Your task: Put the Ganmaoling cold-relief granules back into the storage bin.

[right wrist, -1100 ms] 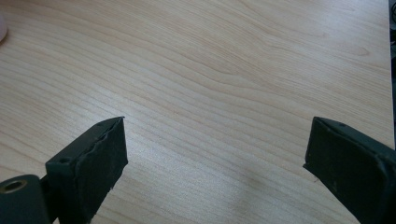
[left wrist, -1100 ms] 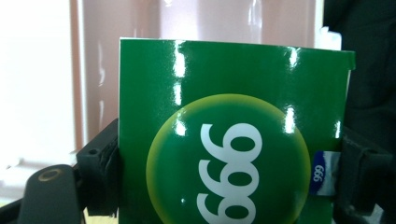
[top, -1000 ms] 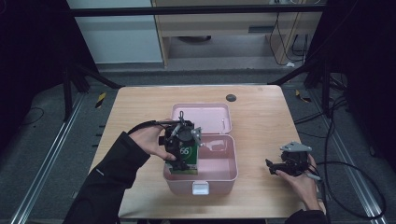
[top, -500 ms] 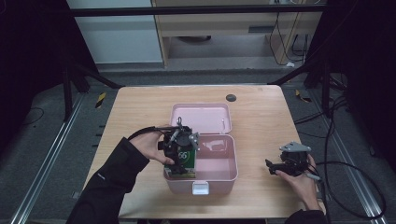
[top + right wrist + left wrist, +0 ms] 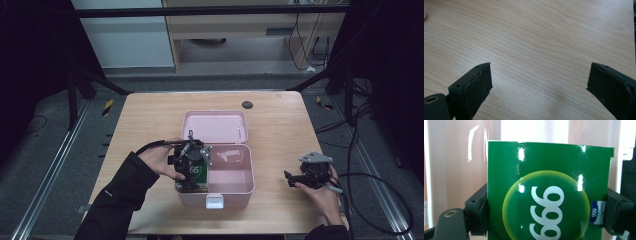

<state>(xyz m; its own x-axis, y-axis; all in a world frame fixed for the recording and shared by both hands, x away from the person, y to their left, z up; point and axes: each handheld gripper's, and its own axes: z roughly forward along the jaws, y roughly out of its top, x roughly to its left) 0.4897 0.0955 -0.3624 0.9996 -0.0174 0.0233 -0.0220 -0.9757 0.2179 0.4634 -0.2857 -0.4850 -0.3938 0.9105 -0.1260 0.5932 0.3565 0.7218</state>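
A green box point(image 5: 549, 195) printed with white numerals is clamped between the two jaws of the left claw point(image 5: 192, 167), which is held over the left compartment of an open pink case point(image 5: 235, 187) at the middle of the wooden surface point(image 5: 150, 115); in the left gripper view the pink wall is seen just behind the box. The case's lid point(image 5: 215, 126) is laid back flat behind it. The right claw point(image 5: 292, 178) is held released, jaws spread wide with nothing between them, low over bare wood point(image 5: 536, 37) well to the right of the case.
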